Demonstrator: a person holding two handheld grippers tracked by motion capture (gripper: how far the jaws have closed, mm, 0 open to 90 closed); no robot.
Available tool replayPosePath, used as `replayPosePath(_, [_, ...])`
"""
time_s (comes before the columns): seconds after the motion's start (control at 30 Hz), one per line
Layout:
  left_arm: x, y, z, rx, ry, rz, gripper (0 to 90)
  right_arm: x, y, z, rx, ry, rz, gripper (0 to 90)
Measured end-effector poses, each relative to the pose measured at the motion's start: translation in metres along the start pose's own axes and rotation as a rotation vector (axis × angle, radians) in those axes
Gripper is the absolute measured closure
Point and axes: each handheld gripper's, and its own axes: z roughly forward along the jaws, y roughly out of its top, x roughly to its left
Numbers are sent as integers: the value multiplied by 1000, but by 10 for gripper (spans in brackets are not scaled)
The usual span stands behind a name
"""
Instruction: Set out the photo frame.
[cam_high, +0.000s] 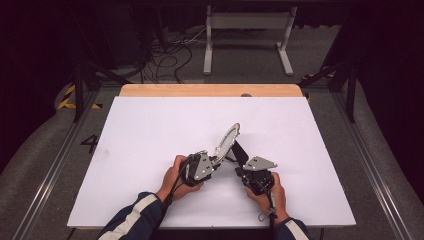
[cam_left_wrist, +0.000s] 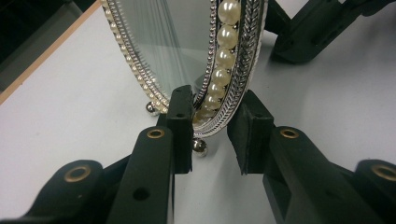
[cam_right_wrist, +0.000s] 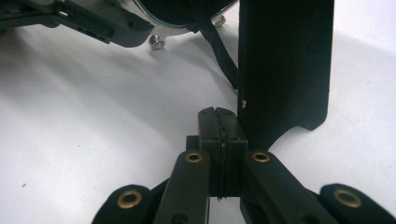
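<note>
An oval silver picture frame (cam_high: 227, 140) with a pearl border (cam_left_wrist: 224, 32) stands tilted on the white table (cam_high: 150, 130), resting on small ball feet (cam_left_wrist: 200, 147). My left gripper (cam_high: 217, 160) (cam_left_wrist: 210, 126) is shut on the frame's lower rim, with one pad on the glass side and one on the back. The frame's black easel stand (cam_high: 239, 150) (cam_right_wrist: 285, 65) leans down behind it. My right gripper (cam_high: 241, 169) (cam_right_wrist: 222, 126) is shut with its pads pressed together, just left of the stand's lower edge in its own view. I cannot tell whether it touches the stand.
The white table top stretches out bare on all sides of the hands, with a wooden strip (cam_high: 210, 90) along its far edge. Past the table are floor cables and a grey metal stand (cam_high: 247, 35). The left gripper's body (cam_right_wrist: 84, 18) crosses the top of the right gripper view.
</note>
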Motion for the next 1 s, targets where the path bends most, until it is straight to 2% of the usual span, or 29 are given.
replayPosePath(0.53, [0,0,1,-15,-29,-31,707,-9,-1,1,1,7,8,900])
replayPosePath(0.67, [2,-1,0,-23,-51,-38,705,-10,-1,1,-1,8,12,900])
replayPosePath(0.87, [6,-3,-9,-39,-93,-69,692,-11,-1,0,-6,30,26,900])
replayPosePath(1.0, [7,-7,-22,-41,-117,-74,659,-2,1,-3,-28,44,3,880])
